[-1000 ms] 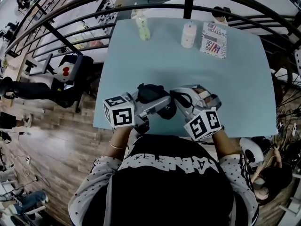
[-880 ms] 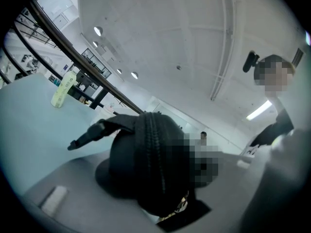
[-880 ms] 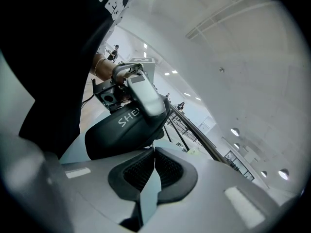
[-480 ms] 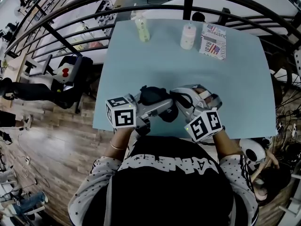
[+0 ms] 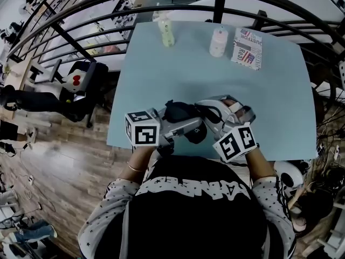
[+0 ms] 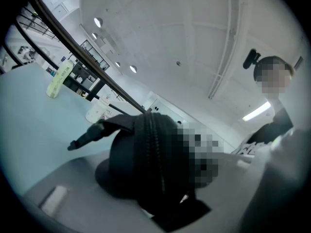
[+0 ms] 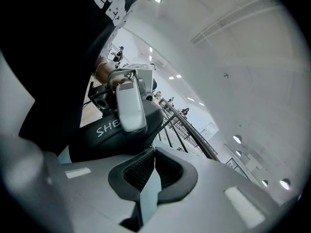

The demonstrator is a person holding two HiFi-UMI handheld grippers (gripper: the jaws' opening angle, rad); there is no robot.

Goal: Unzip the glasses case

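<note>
The black glasses case (image 5: 175, 111) is held above the near edge of the light blue table (image 5: 215, 80). My left gripper (image 5: 186, 124) is shut on it, coming in from the left. In the left gripper view the case (image 6: 146, 164) fills the space between the grey jaws and its zipper runs over the top. A black strap (image 6: 92, 134) sticks out to the left. My right gripper (image 5: 200, 112) reaches in from the right, shut. In the right gripper view its tips (image 7: 154, 152) meet against the edge of the case (image 7: 97, 135). Whether they pinch the zipper pull is hidden.
At the far side of the table stand a pale green bottle (image 5: 166, 32), a white bottle (image 5: 218, 41) and a printed box (image 5: 247, 48). A dark metal railing (image 5: 215, 4) curves round behind the table. Wooden floor lies to the left.
My left gripper with the case has edged a little to the right, closer to the right gripper. The right gripper has stayed where it was, still shut.
</note>
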